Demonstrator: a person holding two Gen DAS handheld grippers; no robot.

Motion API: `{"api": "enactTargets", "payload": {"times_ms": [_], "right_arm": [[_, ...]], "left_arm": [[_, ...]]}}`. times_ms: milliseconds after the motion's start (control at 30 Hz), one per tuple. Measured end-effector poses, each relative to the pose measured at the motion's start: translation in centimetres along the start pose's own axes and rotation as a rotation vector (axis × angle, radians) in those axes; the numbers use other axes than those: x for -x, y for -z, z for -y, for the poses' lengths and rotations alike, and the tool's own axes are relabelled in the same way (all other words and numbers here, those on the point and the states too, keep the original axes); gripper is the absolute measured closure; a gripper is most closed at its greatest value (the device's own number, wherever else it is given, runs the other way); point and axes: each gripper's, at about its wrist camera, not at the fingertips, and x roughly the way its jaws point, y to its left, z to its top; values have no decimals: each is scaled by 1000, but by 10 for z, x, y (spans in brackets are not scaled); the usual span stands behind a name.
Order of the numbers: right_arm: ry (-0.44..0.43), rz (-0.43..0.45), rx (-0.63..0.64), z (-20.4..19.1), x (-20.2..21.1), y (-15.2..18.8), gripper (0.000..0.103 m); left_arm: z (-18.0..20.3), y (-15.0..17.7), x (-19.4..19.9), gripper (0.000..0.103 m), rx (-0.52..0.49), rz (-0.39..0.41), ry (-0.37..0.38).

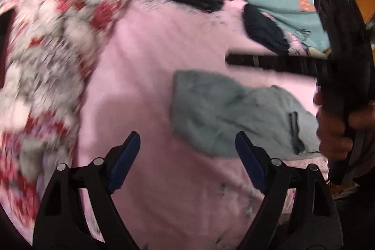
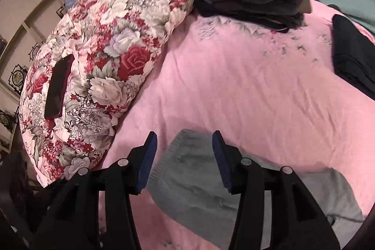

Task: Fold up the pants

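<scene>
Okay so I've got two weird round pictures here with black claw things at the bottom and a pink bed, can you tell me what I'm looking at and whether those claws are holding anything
There is no robot here. A person holds a two-finger gripper in each hand, and each gripper carries a fisheye camera looking forward along its fingers, which is why the pictures look round.

One picture comes from the left gripper, the other from the right gripper. Both stand open and hold nothing. In the left view you can also see the person's right hand gripping the other tool's handle.

On the pink sheet lie the grey pants, crumpled, directly under the right gripper. Beside them sits a floral quilt with a dark phone on top. Further back there is a pile of dark folded clothes, and another dark garment lies at the right edge.
</scene>
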Motion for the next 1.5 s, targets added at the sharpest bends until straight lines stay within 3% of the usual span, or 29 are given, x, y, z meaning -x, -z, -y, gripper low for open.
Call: {"api": "enactTargets", "payload": {"times_ms": [167,267,333,400,433,533,633,700,733,767,833,867,967,1200,1500], "right_arm": [[22,-81,28,28,19,43,53],[106,-151,-32,55,22,78,53],[105,-157,-100,70,30,93,53],[106,-143,-147,80,39,104,53],[114,-133,-160,84,43,109,53],[126,-108,-182,92,53,117,53],[111,-74,-200,99,62,122,53],[88,-74,-220,105,64,125,53],[81,-75,-225,108,64,125,53],[76,-75,-222,110,65,125,53],[85,-49,-194,110,75,124,53],[86,-39,-186,111,79,124,53],[103,6,-169,120,96,126,53],[108,103,-290,176,139,143,53],[126,156,-388,247,183,182,53]], "left_arm": [[0,-36,-51,56,-91,-74,82],[-7,-48,-85,56,-85,-173,117],[-15,-53,-101,56,-42,-235,166],[-20,-57,-106,64,-16,-275,136],[-21,-59,-102,64,-16,-280,69],[-16,-66,-75,59,-1,-216,49],[0,-63,-89,36,-73,-277,10],[-1,-57,-110,37,-57,-346,-44],[1,-55,-115,37,-61,-342,-61],[4,-54,-116,44,-64,-335,-76],[10,-56,-112,74,-55,-315,-44],[14,-57,-108,82,-52,-296,-41],[24,-60,-90,85,-31,-244,36],[106,-71,-36,85,-101,-106,118],[289,-45,-61,85,-298,-127,268]]}}
